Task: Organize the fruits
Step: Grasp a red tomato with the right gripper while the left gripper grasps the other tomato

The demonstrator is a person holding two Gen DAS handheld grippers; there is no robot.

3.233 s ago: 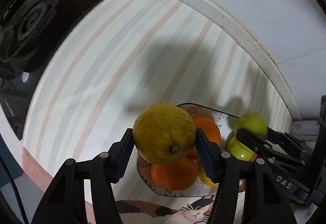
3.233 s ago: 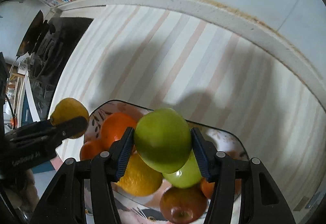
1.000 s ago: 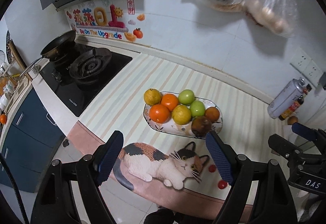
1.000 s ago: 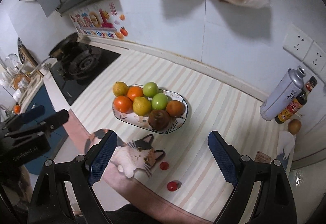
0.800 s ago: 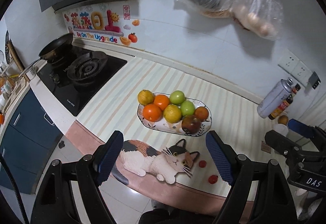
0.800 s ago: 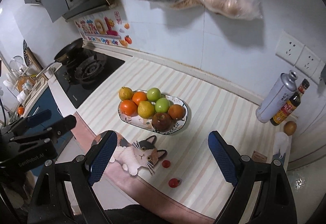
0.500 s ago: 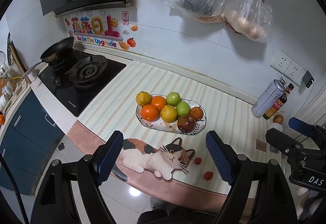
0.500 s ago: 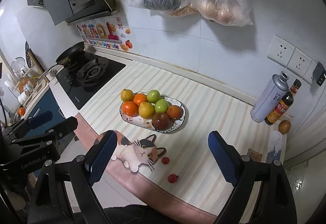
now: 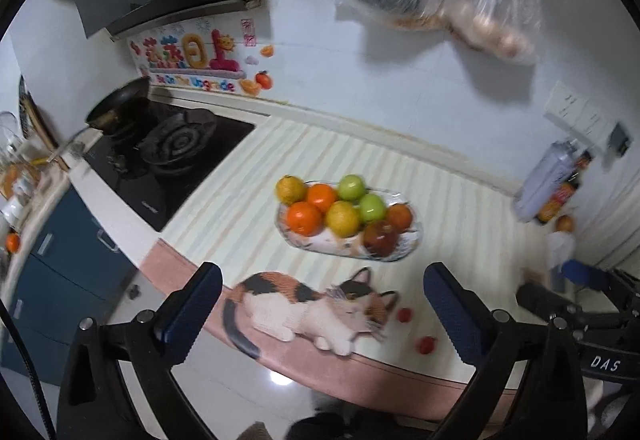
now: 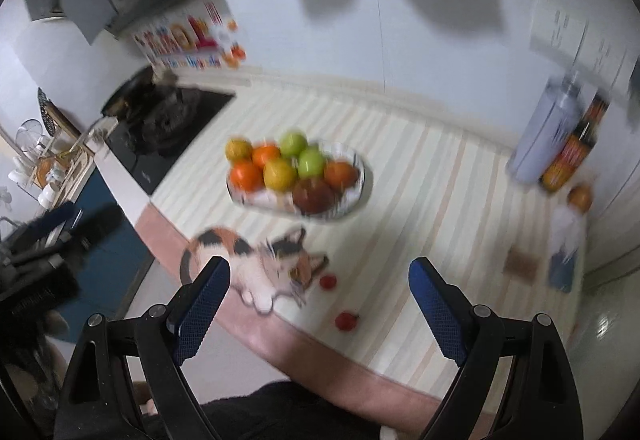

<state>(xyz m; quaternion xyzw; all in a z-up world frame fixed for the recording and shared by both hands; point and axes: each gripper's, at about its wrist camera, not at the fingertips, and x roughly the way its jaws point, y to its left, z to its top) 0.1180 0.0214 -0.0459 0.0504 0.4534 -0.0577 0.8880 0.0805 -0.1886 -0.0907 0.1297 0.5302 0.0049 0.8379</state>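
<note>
An oval patterned plate point(image 9: 412, 244) point(image 10: 360, 168) on the striped counter holds several fruits: oranges, yellow citrus point(image 9: 291, 188), green apples point(image 9: 351, 187) and a dark red apple point(image 9: 380, 239) point(image 10: 314, 195). My left gripper point(image 9: 322, 300) is open and empty, held well back from the counter's front edge. My right gripper point(image 10: 320, 296) is also open and empty, likewise far from the plate. Two small red tomatoes point(image 9: 426, 345) point(image 10: 346, 321) lie near the front edge. The right wrist view is blurred.
A cat picture point(image 9: 316, 308) marks the mat near the front edge. A gas stove point(image 9: 176, 148) with a pan is on the left. A spray can point(image 9: 548, 176), sauce bottle and a small brown fruit point(image 9: 564, 224) stand at the far right. Bags hang on the wall.
Earlier each gripper held a fruit over the plate; both fruits now lie on the plate. Both grippers are open and have pulled far back. In the last second the views shifted slightly.
</note>
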